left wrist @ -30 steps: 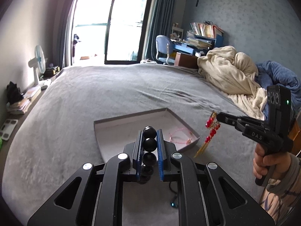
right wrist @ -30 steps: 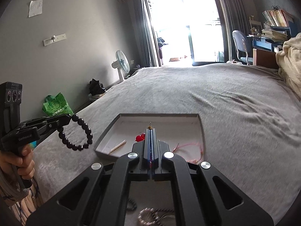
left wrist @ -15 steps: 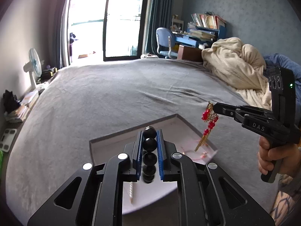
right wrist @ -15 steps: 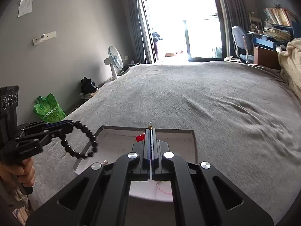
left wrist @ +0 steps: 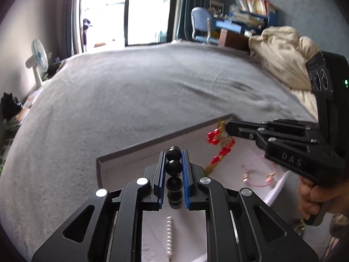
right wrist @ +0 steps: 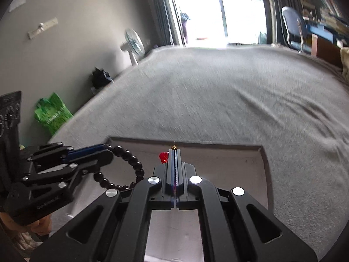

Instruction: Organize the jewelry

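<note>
A grey shallow tray point(left wrist: 130, 150) lies on the grey bed; it also shows in the right wrist view point(right wrist: 257, 168). My left gripper point(left wrist: 173, 152) is shut on a black bead bracelet point(left wrist: 173, 166) and holds it over the tray's left part; the bracelet hangs from it in the right wrist view point(right wrist: 133, 168). My right gripper point(right wrist: 174, 150) is shut on a red-bead gold tassel piece point(left wrist: 220, 150), hanging over the tray; only a red bead point(right wrist: 163, 156) shows past its fingers. A pearl strand point(left wrist: 169, 235) and a pink cord bracelet point(left wrist: 257, 172) lie in the tray.
The grey bed point(left wrist: 130, 91) stretches ahead. A cream blanket point(left wrist: 283, 52) is piled at the far right. A fan point(left wrist: 39, 59) and a green bag point(right wrist: 52, 113) stand off the bed's left side. A desk and chair point(left wrist: 202, 28) are beyond.
Both grippers have moved forward over the tray with their pieces still held. The tray now lies right beneath them and looks larger.
</note>
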Demonstrator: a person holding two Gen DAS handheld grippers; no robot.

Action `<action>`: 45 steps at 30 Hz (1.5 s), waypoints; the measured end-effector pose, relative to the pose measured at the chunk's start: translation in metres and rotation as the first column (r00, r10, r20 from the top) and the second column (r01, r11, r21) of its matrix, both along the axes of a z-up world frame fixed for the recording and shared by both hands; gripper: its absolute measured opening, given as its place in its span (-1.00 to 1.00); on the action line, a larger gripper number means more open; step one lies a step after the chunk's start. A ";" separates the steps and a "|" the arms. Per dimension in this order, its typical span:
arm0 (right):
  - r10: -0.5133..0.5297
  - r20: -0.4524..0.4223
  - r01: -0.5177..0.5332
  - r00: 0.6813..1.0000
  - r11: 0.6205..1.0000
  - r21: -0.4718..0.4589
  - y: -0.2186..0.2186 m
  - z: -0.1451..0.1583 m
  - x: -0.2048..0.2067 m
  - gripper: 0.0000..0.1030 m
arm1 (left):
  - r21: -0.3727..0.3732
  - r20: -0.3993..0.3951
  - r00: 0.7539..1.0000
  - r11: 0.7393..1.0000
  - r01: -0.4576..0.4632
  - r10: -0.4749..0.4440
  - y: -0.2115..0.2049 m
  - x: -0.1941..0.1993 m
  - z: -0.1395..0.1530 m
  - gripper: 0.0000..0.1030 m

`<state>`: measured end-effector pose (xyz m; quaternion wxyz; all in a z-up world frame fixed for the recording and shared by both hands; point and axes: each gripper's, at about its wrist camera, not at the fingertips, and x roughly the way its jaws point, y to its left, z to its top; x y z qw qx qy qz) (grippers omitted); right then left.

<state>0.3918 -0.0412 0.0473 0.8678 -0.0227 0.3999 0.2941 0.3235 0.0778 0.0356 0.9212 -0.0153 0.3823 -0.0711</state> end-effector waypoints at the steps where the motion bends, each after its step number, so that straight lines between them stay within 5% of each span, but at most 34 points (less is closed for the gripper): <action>1: -0.005 -0.015 0.005 1.000 1.000 -0.012 0.001 -0.006 0.003 -0.99 | 0.003 -0.008 1.000 1.000 -0.003 0.003 0.003 0.002 -0.003 -0.71; 12: -0.045 -0.031 0.040 0.999 0.990 -0.133 -0.013 -0.031 0.017 -0.99 | 0.046 -0.073 0.996 0.998 -0.049 0.052 0.027 0.010 -0.024 -0.71; 17: -0.053 0.009 0.054 0.999 0.985 -0.161 -0.017 -0.030 0.013 -0.96 | 0.041 -0.060 0.995 0.996 -0.083 0.086 0.034 0.006 -0.021 -0.36; 21: -0.064 0.027 0.067 0.998 0.988 -0.142 -0.025 -0.023 0.008 -0.64 | 0.053 -0.025 0.995 0.994 -0.096 0.098 0.033 -0.001 -0.015 0.39; 32: -0.063 0.064 0.068 0.996 0.995 -0.080 -0.047 -0.012 -0.025 -0.04 | 0.062 0.024 0.990 0.988 -0.140 0.138 0.030 -0.028 -0.002 0.79; 45: -0.092 0.149 0.088 0.985 0.996 0.030 -0.085 -0.007 -0.102 0.66 | 0.015 0.081 0.974 0.977 -0.214 0.212 0.028 -0.096 -0.002 0.88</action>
